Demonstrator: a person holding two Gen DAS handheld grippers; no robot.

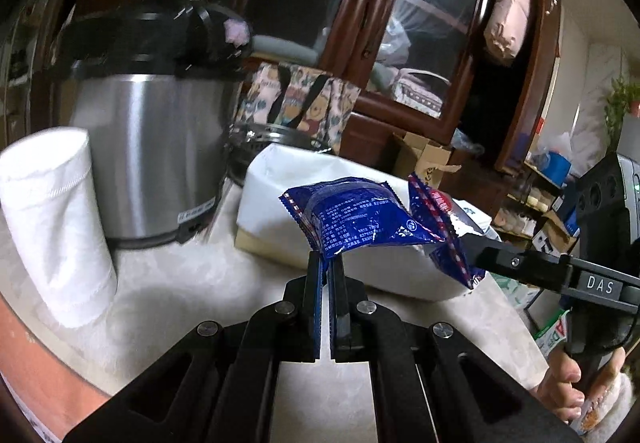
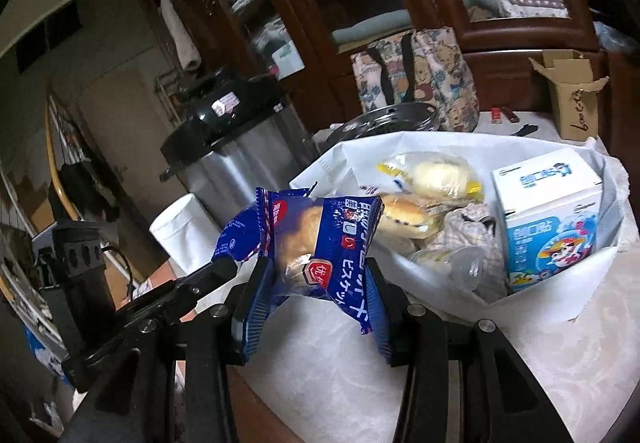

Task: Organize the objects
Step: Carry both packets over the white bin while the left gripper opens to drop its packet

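Note:
In the left wrist view my left gripper (image 1: 326,259) is shut on the bottom seam of a blue snack packet (image 1: 348,219), held up above the table with its printed back showing. Right beside it, touching, hangs a second blue packet (image 1: 440,231) with a red-striped seal, held by my right gripper (image 1: 468,255), which reaches in from the right. In the right wrist view that biscuit packet (image 2: 320,239) sits between the fingers of my right gripper (image 2: 316,271), pressed from both sides. My left gripper (image 2: 224,267) comes in from the left with its packet (image 2: 234,239).
An open white bag (image 2: 560,283) on the marble table (image 2: 340,375) holds wrapped buns (image 2: 440,175) and a blue-and-white carton (image 2: 548,219). A steel cooker (image 1: 152,147) and a white roll (image 1: 52,211) stand to the left. A patterned tote (image 2: 416,75), a cardboard box (image 2: 572,95) and a wooden cabinet (image 1: 360,23) are behind.

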